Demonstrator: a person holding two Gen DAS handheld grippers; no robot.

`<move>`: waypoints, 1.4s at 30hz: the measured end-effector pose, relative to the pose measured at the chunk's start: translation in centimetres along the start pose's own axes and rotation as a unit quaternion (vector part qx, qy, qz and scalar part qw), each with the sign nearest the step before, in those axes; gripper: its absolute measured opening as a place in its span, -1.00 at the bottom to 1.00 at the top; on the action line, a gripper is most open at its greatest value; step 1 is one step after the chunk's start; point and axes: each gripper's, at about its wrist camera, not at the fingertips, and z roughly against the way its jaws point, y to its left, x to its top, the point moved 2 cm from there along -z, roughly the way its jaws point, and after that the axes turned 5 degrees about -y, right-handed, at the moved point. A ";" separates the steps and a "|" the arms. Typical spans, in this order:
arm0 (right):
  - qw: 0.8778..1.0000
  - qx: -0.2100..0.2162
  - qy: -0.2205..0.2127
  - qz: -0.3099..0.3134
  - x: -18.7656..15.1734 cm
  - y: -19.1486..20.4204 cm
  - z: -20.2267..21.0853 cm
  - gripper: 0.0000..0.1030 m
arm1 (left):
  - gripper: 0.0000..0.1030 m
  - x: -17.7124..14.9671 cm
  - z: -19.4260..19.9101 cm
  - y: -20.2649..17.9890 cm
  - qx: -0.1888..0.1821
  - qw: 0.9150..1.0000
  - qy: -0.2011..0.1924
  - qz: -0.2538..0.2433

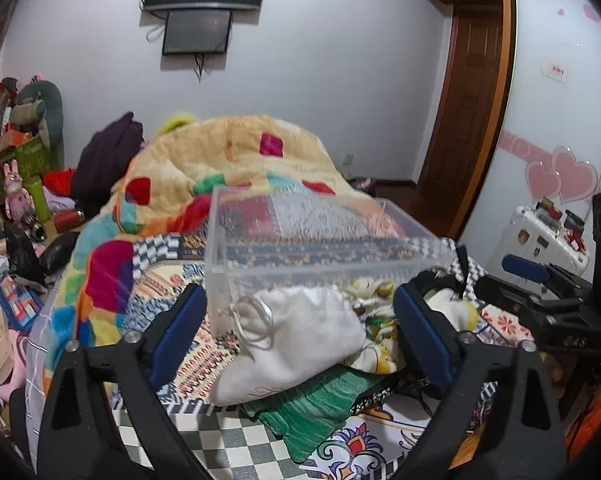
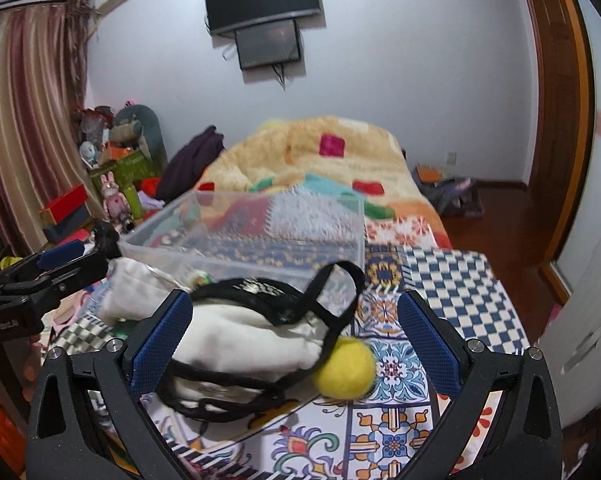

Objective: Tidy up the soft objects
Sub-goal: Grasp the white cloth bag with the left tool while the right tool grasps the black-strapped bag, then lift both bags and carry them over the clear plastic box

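A white drawstring pouch lies on the patterned bedspread between the blue pads of my left gripper, which is open and not pressing on it. Under the pouch lies a green knitted cloth. A clear plastic box stands just behind. In the right wrist view my right gripper is open around a white soft bag with black straps and a yellow felt ball. The bag lies against the left pad. The clear box stands beyond it.
A heaped yellow patchwork blanket fills the far half of the bed. Plush toys and boxes crowd the left side. A white suitcase and a wooden door are to the right. Each gripper shows at the edge of the other's view.
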 end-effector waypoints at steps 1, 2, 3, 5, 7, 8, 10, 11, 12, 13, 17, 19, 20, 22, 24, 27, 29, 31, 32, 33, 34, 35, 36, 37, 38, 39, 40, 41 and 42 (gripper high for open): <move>1.000 0.000 0.008 -0.003 -0.2 -0.2 -0.2 0.88 | 0.77 -0.3 -0.4 0.0 -0.002 1.000 0.007 -0.001; 1.000 0.001 0.014 -0.006 -0.3 -0.5 -0.5 0.86 | 0.75 -0.5 -0.8 -0.1 -0.003 1.000 0.014 -0.001; 1.000 0.004 0.020 -0.011 -0.4 -0.6 -0.8 0.84 | 0.73 -0.7 -1.1 -0.1 -0.004 1.000 0.019 -0.002; 0.999 0.014 0.031 -0.023 -0.4 -0.7 -1.3 0.83 | 0.66 -1.2 -1.8 -0.2 -0.005 1.000 0.029 -0.004; 0.998 0.020 0.042 -0.030 -0.6 -0.9 -1.9 0.74 | 0.56 -1.6 -2.3 -0.1 -0.007 0.999 0.039 -0.004; 0.998 0.022 0.049 -0.033 -0.8 -1.0 -2.1 0.70 | 0.53 -1.7 -2.5 -0.1 -0.007 0.999 0.042 -0.004; 0.997 0.034 0.060 -0.039 -1.0 -1.0 -2.8 0.60 | 0.41 -2.0 -2.7 0.0 -0.008 0.999 0.046 -0.003; 0.996 0.041 0.064 -0.044 -1.1 -1.1 -3.0 0.59 | 0.37 -2.0 -2.8 0.0 -0.011 0.999 0.048 -0.002; 0.995 0.047 0.067 -0.050 -1.1 -1.2 -3.1 0.55 | 0.27 -2.1 -2.9 0.1 -0.015 0.999 0.050 -0.002; 0.995 0.054 0.069 -0.054 -1.2 -1.3 -3.3 0.48 | 0.18 -2.1 -2.9 0.1 -0.019 0.998 0.053 -0.002; 0.993 0.071 0.079 -0.061 -1.5 -1.4 -3.7 0.30 | -0.02 -2.3 -3.0 -0.1 -0.027 0.998 0.058 -0.008; 0.992 0.075 0.080 -0.058 -1.6 -1.3 -3.7 0.12 | -0.17 -2.3 -3.0 -0.3 -0.029 0.998 0.059 -0.010; 0.993 0.073 0.079 -0.055 -1.5 -1.1 -3.7 0.07 | -0.20 -2.2 -2.9 -0.3 -0.030 0.998 0.059 -0.012; 0.994 0.064 0.075 -0.046 -1.5 -0.8 -3.6 -0.22 | -0.26 -2.2 -2.6 -0.3 -0.030 0.998 0.057 -0.012; 0.995 0.061 0.071 -0.043 -1.4 -0.8 -3.5 -0.52 | -0.29 -2.0 -2.3 -0.2 -0.032 0.998 0.054 -0.010; 0.996 0.053 0.064 -0.042 -1.4 -1.1 -3.3 -0.83 | -0.33 -1.7 -1.8 -0.1 -0.033 0.998 0.048 -0.010; 0.996 0.049 0.056 -0.040 -1.3 -1.3 -2.9 -0.86 | -0.34 -1.6 -1.4 -0.1 -0.032 0.999 0.042 -0.011; 0.997 0.046 0.044 -0.036 -1.0 -1.3 -2.4 -0.87 | -0.34 -1.4 -0.9 -0.2 -0.030 0.999 0.035 -0.014; 0.998 0.045 0.037 -0.033 -0.7 -1.2 -2.1 -0.87 | -0.34 -1.3 -0.7 -0.2 -0.029 0.999 0.032 -0.015; 0.998 0.045 0.030 -0.031 -0.5 -1.1 -1.7 -0.88 | -0.34 -1.1 -0.5 -0.2 -0.029 0.999 0.029 -0.016; 0.998 0.046 0.022 -0.027 -0.3 -1.0 -1.4 -0.88 | -0.34 -1.0 -0.3 -0.3 -0.029 0.999 0.026 -0.017; 0.998 0.047 0.018 -0.024 -0.1 -0.9 -1.2 -0.88 | -0.34 -0.9 -0.1 -0.3 -0.030 0.999 0.023 -0.018; 0.998 0.049 0.015 -0.022 0.1 -0.8 -1.0 -0.88 | -0.34 -0.8 0.1 -0.3 -0.029 0.999 0.020 -0.019; 0.998 0.050 0.015 -0.019 0.1 -0.7 -1.0 -0.87 | -0.34 -0.7 0.3 -0.4 -0.029 0.999 0.017 -0.020; 0.998 0.052 0.022 -0.015 0.2 -0.5 -1.2 -0.85 | -0.34 -0.6 0.5 -0.4 -0.029 0.999 0.015 -0.021; 0.998 0.051 0.028 -0.013 0.1 -0.5 -1.5 -0.84 | -0.34 -0.5 0.6 -0.5 -0.029 0.999 0.014 -0.022; 0.998 0.049 0.041 -0.011 -0.1 -0.4 -2.0 -0.69 | -0.34 -0.5 0.7 -0.5 -0.029 0.999 0.013 -0.023; 0.997 0.049 0.053 -0.012 -0.4 -0.4 -2.5 -0.54 | -0.34 -0.5 0.8 -0.5 -0.029 0.999 0.012 -0.024; 0.997 0.050 0.064 -0.016 -0.7 -0.5 -3.0 -0.27 | -0.34 -0.4 0.8 -0.6 -0.029 0.999 0.012 -0.024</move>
